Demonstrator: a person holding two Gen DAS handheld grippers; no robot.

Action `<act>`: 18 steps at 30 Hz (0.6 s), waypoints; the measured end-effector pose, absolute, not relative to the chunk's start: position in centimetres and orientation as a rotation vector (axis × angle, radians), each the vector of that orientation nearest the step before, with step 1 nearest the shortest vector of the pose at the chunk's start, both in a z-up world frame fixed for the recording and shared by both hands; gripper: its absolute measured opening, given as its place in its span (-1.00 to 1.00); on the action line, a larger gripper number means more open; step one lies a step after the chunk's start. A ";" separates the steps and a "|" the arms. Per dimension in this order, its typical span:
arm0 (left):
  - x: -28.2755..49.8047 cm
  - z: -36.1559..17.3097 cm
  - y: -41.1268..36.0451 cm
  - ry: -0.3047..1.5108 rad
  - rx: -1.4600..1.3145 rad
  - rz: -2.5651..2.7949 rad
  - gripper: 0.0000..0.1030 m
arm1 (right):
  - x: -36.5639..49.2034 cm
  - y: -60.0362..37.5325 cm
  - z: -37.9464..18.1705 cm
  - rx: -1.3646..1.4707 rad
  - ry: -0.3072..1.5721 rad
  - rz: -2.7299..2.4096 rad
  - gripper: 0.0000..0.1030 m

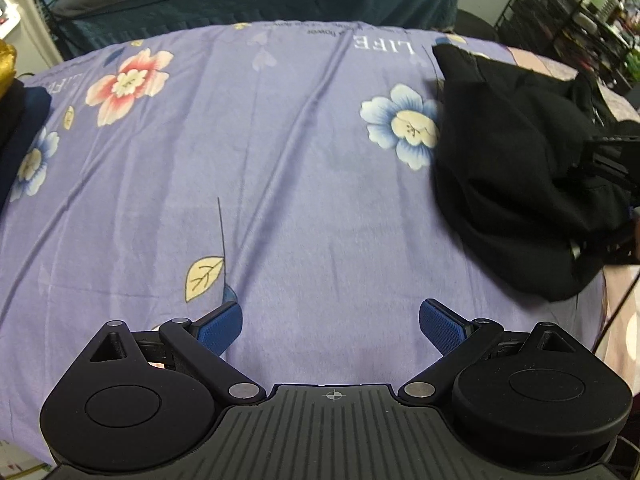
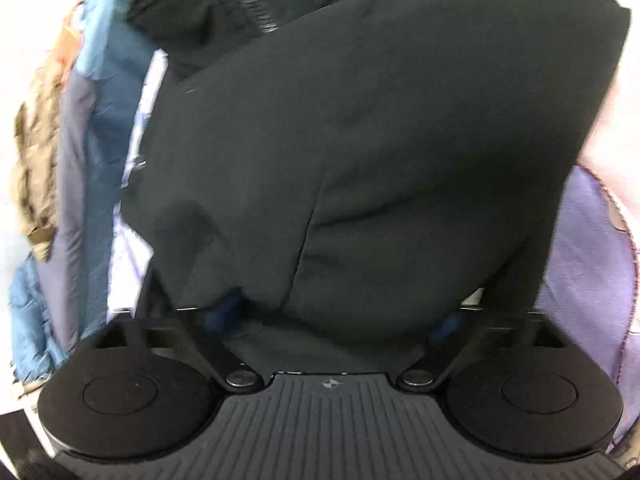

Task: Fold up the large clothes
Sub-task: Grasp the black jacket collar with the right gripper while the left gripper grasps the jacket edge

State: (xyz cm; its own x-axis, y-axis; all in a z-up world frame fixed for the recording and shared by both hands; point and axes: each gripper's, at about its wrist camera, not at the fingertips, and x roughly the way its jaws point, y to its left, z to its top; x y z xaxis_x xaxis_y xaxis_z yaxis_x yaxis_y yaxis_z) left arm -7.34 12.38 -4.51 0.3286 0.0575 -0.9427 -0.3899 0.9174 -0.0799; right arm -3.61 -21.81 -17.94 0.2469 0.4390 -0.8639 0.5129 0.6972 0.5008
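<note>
A bundled garment point(image 1: 516, 184) lies on the bed point(image 1: 280, 160) near its right edge; folded clothes point(image 1: 16, 128) sit at the left edge

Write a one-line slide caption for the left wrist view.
Left gripper open over the floral purple bedsheet, a bunched black garment lying at the right.

The left claw point(image 1: 330, 324) hangs over a bed, its blue pads point(image 1: 224, 326) spread wide with nothing between them. Under it lies a lilac sheet point(image 1: 280, 168) printed with flowers and leaves, creased along its middle. A black garment point(image 1: 516, 184) is heaped at the bed's right edge, and part of the right claw point(image 1: 608, 160) shows against it there. Dark folded clothes point(image 1: 16, 128) sit at the left edge. A wire rack point(image 1: 576, 20) stands beyond the far right corner.
</note>
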 end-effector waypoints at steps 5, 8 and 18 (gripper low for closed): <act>-5.4 -3.7 12.5 1.164 -0.310 0.227 1.00 | -6.4 -24.2 -16.5 0.864 1.258 0.082 -0.78; -1.8 -2.0 11.6 1.086 -0.276 0.102 1.00 | -10.0 -24.5 -14.3 0.699 1.187 0.174 -0.84; 16.7 0.6 -0.1 0.905 -0.034 -0.270 1.00 | -18.6 -22.7 -13.1 0.451 1.084 0.239 -0.87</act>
